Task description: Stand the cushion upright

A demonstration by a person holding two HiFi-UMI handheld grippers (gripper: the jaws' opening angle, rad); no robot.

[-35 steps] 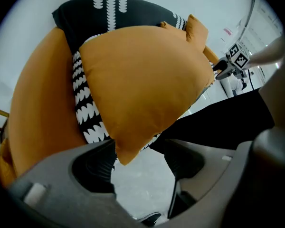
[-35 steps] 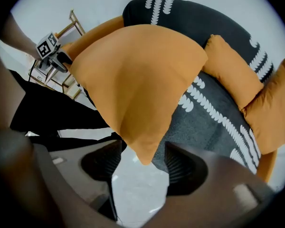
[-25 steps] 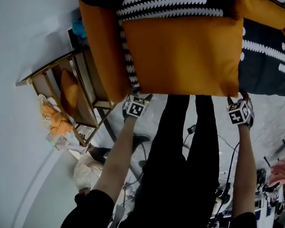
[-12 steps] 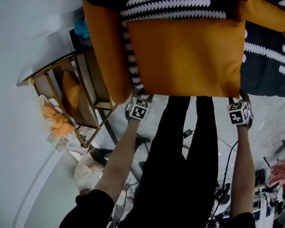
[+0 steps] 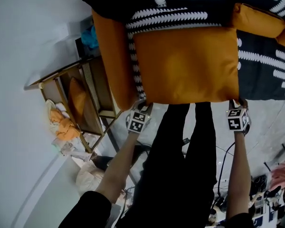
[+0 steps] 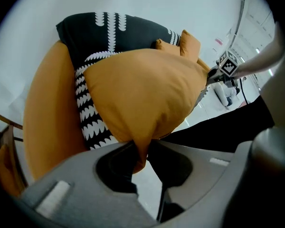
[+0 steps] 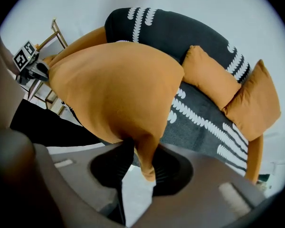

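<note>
Our left tool and right tool have just been closing and each now pinches a near corner of the orange cushion, which lies on the sofa seat, so we judge we can start tipping it upright.

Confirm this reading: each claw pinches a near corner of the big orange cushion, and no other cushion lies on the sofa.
One part is wrong. The left claw and right claw, whose jaws have just been closing, do each pinch a corner of the big orange cushion, but the right gripper view shows two smaller orange cushions lying on the sofa.
</note>
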